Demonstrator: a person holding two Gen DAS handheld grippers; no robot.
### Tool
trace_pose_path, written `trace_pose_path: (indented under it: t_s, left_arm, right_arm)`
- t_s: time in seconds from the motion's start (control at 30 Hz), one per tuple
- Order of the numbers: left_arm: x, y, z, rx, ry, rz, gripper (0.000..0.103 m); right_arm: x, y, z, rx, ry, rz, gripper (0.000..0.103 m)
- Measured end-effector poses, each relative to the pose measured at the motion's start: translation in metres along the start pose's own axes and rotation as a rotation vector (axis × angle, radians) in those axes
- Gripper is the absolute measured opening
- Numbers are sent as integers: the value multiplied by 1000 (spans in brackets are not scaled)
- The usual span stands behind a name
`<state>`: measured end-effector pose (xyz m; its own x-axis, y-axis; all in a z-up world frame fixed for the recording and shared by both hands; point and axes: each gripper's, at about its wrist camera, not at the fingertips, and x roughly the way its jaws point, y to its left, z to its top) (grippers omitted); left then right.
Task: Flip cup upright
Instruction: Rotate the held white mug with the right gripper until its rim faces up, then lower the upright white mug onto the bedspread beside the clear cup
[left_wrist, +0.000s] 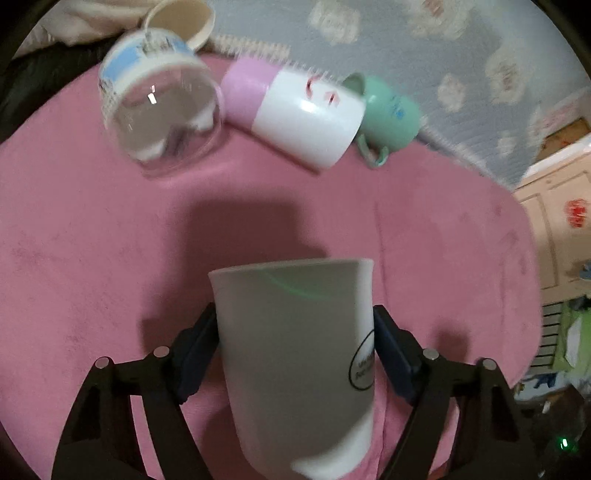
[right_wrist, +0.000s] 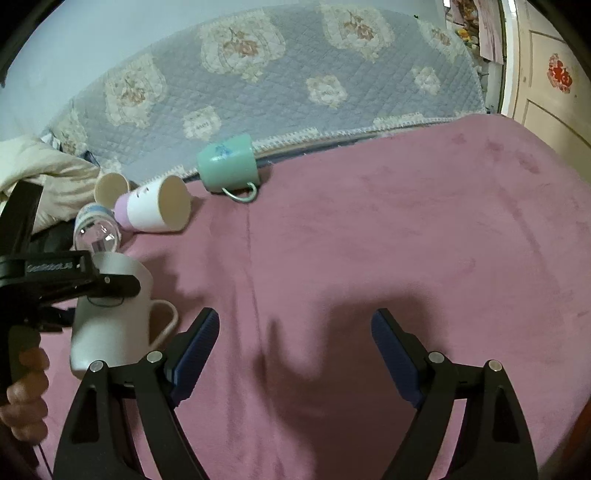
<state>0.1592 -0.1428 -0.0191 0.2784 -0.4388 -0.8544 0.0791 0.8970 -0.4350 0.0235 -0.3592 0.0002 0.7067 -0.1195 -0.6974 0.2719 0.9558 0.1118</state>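
Note:
My left gripper is shut on a tall white mug with a black oval logo, holding it above the pink blanket. In the right wrist view the same mug hangs tilted, handle to the right, with the left gripper clamped on its upper part. My right gripper is open and empty over the blanket, to the right of the mug.
Several cups lie on their sides at the blanket's far edge: a clear glass jar, a pink-and-white cup, a green mug and a beige cup. A grey quilt lies behind; a door stands at right.

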Motion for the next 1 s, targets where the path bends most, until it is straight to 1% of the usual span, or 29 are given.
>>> trace_pose_path:
  t_s: [0.03, 0.1, 0.13, 0.2, 0.23, 0.3, 0.33, 0.4, 0.43, 0.5, 0.57, 0.63, 0.7, 0.73, 0.77, 0.9, 0.97, 1.0]
  left_arm:
    - [-14, 1, -3, 29, -60, -7, 78]
    - [-45, 0, -13, 102, -184, 20, 77]
    - [-62, -1, -20, 139, -250, 54, 77]
    - [-87, -3, -34, 212, -364, 138, 77]
    - [-99, -6, -43, 262, -434, 195, 77]
    - [-114, -6, -57, 336, -551, 288, 77]
    - [-121, -3, -64, 355, -600, 317, 77]
    - [-127, 13, -66, 356, -639, 322, 77]
    - [-126, 22, -65, 351, -645, 320, 77]
    - [-121, 40, -63, 347, -645, 334, 77]
    - [-115, 56, -63, 337, -641, 353, 77]
    - [-109, 70, -62, 308, -611, 354, 77]
    - [-107, 77, -59, 295, -605, 345, 77]
    - [-104, 76, -60, 297, -603, 346, 77]
    - [-102, 76, -61, 302, -605, 348, 77]
    - [-93, 82, -58, 335, -625, 345, 77]
    - [-86, 86, -66, 379, -683, 346, 79]
    - [-82, 90, -69, 382, -693, 340, 82]
  right_arm:
    - [-2, 4, -2, -3, -30, 1, 86]
    - [-6, 8, -5, 5, -83, 2, 86]
    - [-10, 9, -8, 22, -127, 4, 86]
    - [-15, 13, -10, 46, -180, -12, 86]
    - [-20, 19, -12, 43, -231, -9, 87]
    - [-26, 30, -14, 8, -278, -8, 89]
    - [-29, 39, -15, -29, -301, -11, 93]
    - [-32, 56, -17, -93, -337, -22, 102]
    - [-35, 67, -19, -128, -369, -27, 103]
    - [-37, 78, -21, -151, -406, -18, 103]
    - [-39, 88, -25, -146, -436, 12, 103]
    - [-37, 97, -29, -140, -451, 47, 103]
    - [-36, 107, -34, -158, -488, 43, 103]
    - [-37, 113, -38, -169, -525, 29, 103]
    - [-37, 117, -41, -181, -543, 24, 103]
    - [-29, 126, -46, -218, -540, 15, 103]
    - [-24, 124, -46, -212, -526, 24, 103]
    - [-24, 121, -46, -200, -523, 30, 103]
